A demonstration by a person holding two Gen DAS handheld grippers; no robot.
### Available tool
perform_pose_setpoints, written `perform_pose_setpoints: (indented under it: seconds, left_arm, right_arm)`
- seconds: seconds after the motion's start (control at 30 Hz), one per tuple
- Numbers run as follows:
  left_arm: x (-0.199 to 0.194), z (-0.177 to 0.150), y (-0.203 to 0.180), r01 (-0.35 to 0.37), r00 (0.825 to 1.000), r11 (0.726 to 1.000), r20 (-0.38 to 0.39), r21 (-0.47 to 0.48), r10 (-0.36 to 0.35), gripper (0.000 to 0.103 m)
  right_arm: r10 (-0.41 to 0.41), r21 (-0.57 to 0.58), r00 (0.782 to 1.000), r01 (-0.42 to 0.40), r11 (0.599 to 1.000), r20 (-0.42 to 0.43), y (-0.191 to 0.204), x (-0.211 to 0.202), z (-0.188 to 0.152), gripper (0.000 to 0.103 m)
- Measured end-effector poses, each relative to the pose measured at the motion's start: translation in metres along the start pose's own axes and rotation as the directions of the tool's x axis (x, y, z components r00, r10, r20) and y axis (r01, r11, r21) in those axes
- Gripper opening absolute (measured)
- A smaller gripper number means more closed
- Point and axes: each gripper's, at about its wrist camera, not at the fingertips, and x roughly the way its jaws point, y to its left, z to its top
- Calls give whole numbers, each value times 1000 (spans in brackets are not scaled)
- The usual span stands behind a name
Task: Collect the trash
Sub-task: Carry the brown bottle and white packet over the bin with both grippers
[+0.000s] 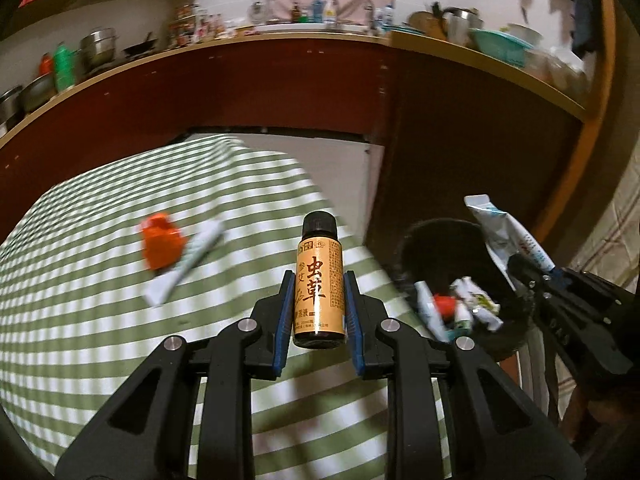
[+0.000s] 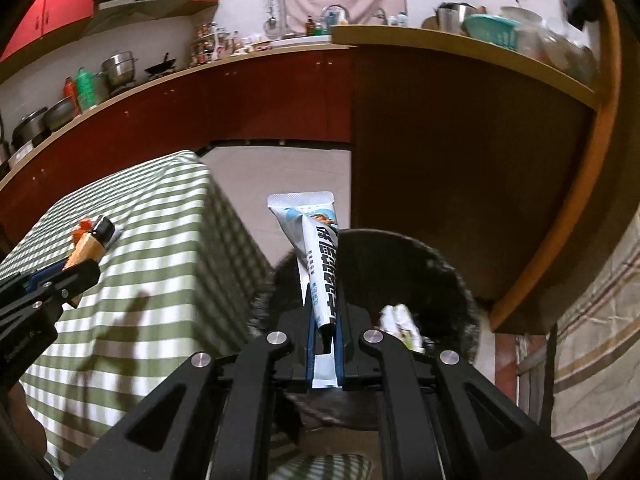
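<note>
My left gripper is shut on a small orange-labelled bottle with a black cap, held upright above the green-and-white striped tablecloth. My right gripper is shut on a white and blue wrapper, held over the black trash bin. The bin holds several wrappers and a red scrap. On the cloth lie a crumpled orange wrapper and a pale stick packet. The right gripper with its wrapper shows at the right of the left wrist view.
The bin stands just off the table's right edge, below a wooden counter with bowls and pots. A red-fronted kitchen counter with pots and bottles runs along the back. A striped cloth hangs at the far right.
</note>
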Motion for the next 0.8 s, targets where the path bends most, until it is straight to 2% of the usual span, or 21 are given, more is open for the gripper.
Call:
perform_pose_setpoints:
  seconds: [0.37, 0.8]
  left_arm:
    - [34, 4, -67, 37, 999, 996, -26, 76, -35, 23]
    - [58, 7, -103, 37, 998, 993, -50, 112, -32, 23]
  right_arm:
    - [-22, 61, 1000, 22, 998, -5, -46, 8, -5, 8]
    - [-22, 81, 1000, 23, 996, -8, -63, 20, -8, 8]
